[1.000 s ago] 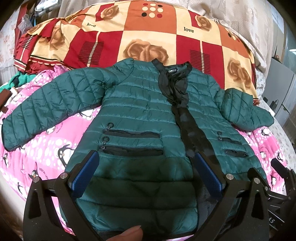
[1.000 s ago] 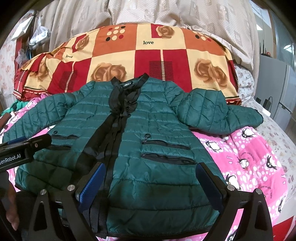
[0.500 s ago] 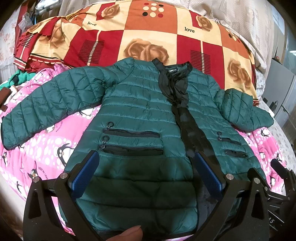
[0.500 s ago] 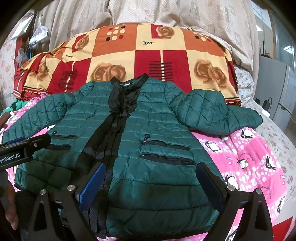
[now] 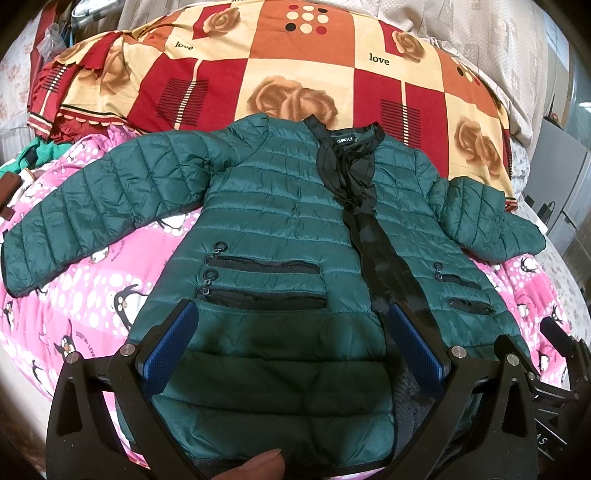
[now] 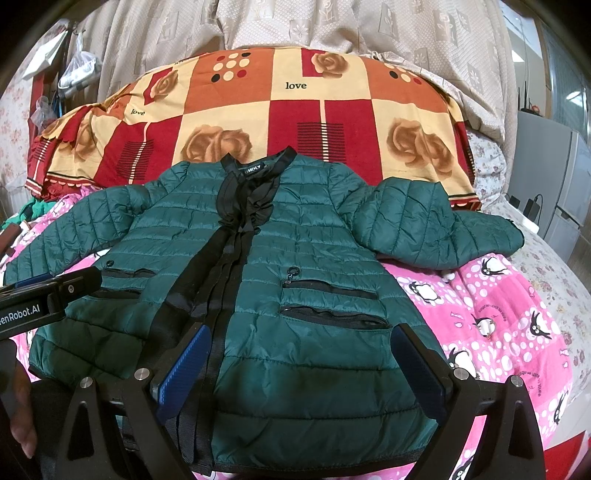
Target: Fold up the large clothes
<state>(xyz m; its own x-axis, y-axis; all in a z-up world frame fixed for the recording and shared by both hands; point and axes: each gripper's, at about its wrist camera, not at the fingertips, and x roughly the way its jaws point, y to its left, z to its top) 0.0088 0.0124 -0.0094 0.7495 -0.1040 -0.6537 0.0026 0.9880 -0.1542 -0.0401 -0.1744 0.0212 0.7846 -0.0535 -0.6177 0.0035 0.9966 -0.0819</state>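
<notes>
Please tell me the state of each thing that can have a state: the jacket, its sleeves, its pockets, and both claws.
Green quilted jacket: spread flat, front up, front closed, not folded.
Viewer's-left sleeve: stretched outward over the pink penguin blanket.
Viewer's-right sleeve: bent, bunched near the shoulder.
Pocket zippers: appear closed.
Left claw: open, above the hem, holding nothing.
Right claw: open, above the hem, holding nothing.

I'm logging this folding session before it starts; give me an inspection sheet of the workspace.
Surface: pink penguin-print blanket spread on a bed.
Job's things: dark green quilted jacket lying flat, front up, both sleeves spread outward, unfolded.
Clutter: red-and-orange rose-patterned quilt bunched behind the collar.
Grippers: left gripper and right gripper open, over the hem, holding nothing.
Cables: dark plug and cord at far right.
Surroundings: beige patterned curtain behind.
</notes>
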